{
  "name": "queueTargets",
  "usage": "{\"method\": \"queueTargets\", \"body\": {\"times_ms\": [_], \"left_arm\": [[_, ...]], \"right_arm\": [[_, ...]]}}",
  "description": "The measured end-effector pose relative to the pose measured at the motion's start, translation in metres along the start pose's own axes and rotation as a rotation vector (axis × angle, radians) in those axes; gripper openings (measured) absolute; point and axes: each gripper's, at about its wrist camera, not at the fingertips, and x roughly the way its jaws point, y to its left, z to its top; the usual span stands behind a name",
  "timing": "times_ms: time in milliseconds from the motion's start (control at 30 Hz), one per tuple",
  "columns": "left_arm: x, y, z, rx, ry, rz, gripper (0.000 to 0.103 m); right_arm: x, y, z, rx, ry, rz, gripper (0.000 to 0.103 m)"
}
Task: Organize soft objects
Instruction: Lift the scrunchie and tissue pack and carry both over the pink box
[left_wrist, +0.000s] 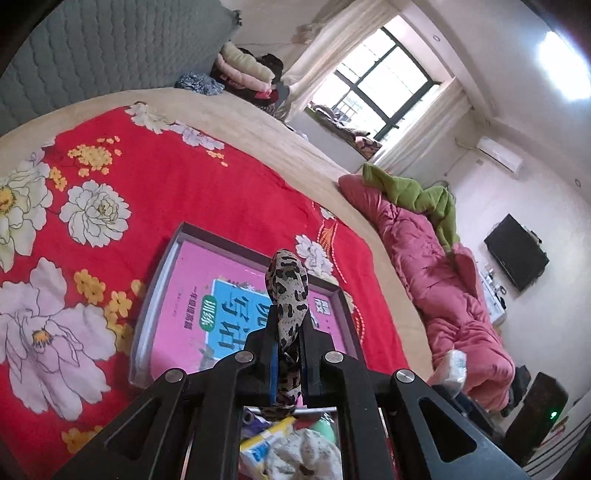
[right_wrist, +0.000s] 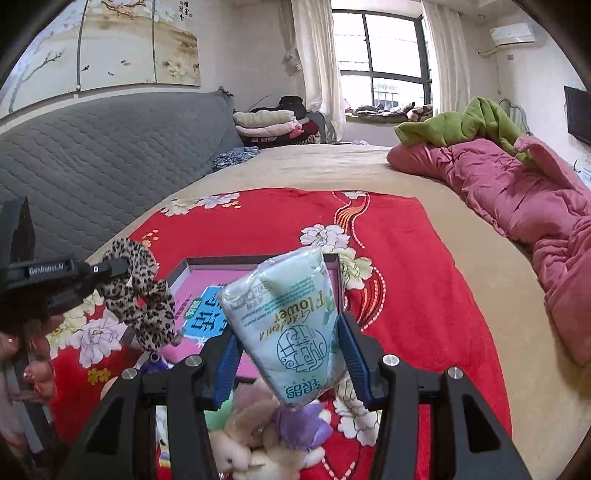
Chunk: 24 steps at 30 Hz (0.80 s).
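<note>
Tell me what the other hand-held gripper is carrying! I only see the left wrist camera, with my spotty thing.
Observer: The right hand-held gripper is clamped on a pale blue tissue pack.
Operator: Is there a toy anywhere?
Observer: Yes, a plush rabbit lies on the red blanket, just below that gripper.
Operator: What is my spotty thing?
Observer: A leopard-print scrunchie, a full loop hanging from the left hand-held gripper.
</note>
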Motion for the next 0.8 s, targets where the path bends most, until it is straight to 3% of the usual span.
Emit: {"method": "queueTargets", "body": {"times_ms": [267,467,667,800], "left_arm": [[0.019,0.030,0.002,-0.052,-0.005,-0.029,0.008],[0.026,0.039,0.001,-0.007,-0.030,0.066,0.008],[0.035,0.049,-0.002,-0.016,-0.048,0.085,0.008],[0.048,0.048,-0.007,0.020,-0.011,0.117,0.008]], "right_arm": [[0.025,0.014,0.006,-0.022,0.031,-0.026,0.051],[0.055,0.019,0.006,-0.037,0.107,-0.086,0.051],[0.081,0.015,0.011,-0.020,0.145,-0.107,0.051],[0.100,0.012,0.010,-0.037,0.187,-0.123,0.051]]}}
